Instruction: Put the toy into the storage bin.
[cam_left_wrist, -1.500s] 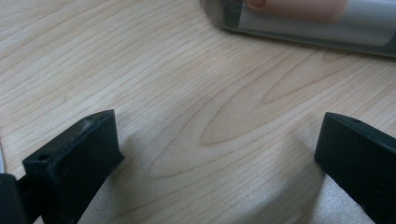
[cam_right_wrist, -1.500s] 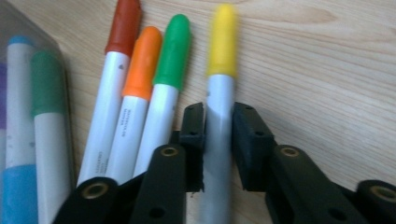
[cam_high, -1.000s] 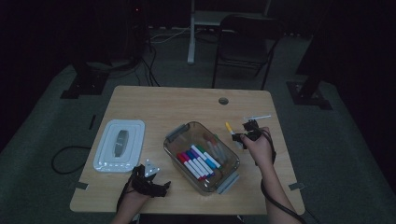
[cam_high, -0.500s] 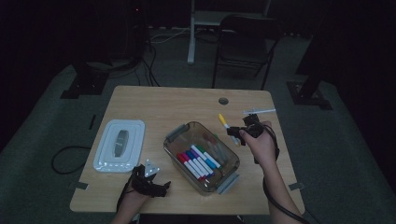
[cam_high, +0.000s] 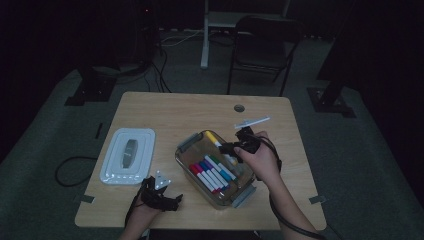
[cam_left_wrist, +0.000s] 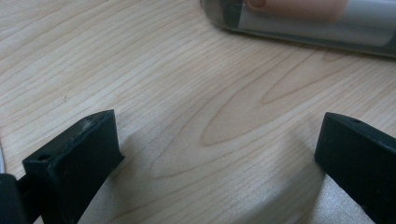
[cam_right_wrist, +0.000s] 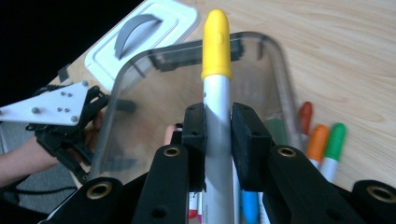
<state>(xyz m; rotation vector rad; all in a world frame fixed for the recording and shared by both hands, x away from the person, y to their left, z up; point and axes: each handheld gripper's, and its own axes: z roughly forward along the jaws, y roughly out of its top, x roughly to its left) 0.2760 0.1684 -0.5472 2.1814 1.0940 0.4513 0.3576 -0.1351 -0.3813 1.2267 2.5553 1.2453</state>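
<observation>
My right gripper (cam_right_wrist: 218, 133) is shut on a white marker with a yellow cap (cam_right_wrist: 217, 84), holding it above the clear plastic bin (cam_right_wrist: 275, 65). In the high view that gripper (cam_high: 231, 146) hovers over the bin's (cam_high: 186, 146) right side with the yellow-capped marker (cam_high: 216, 140) pointing up-left. Several coloured markers (cam_high: 212, 172) lie inside the bin. My left gripper (cam_high: 167, 199) rests at the table's front left, and its own view shows the jaws wide apart over bare wood, gripper (cam_left_wrist: 215, 149) open and holding nothing.
A white lid (cam_high: 127, 155) with a grey handle lies on the table's left side. A white pen-like item (cam_high: 252, 122) lies behind the right hand. A small round hole (cam_high: 239, 107) is in the wooden table (cam_high: 170, 112). A dark chair (cam_high: 262, 42) stands beyond the table.
My right gripper has lifted the yellow-capped marker and carried it leftward from beside the bin to over the bin's right side. The left gripper stayed put.
</observation>
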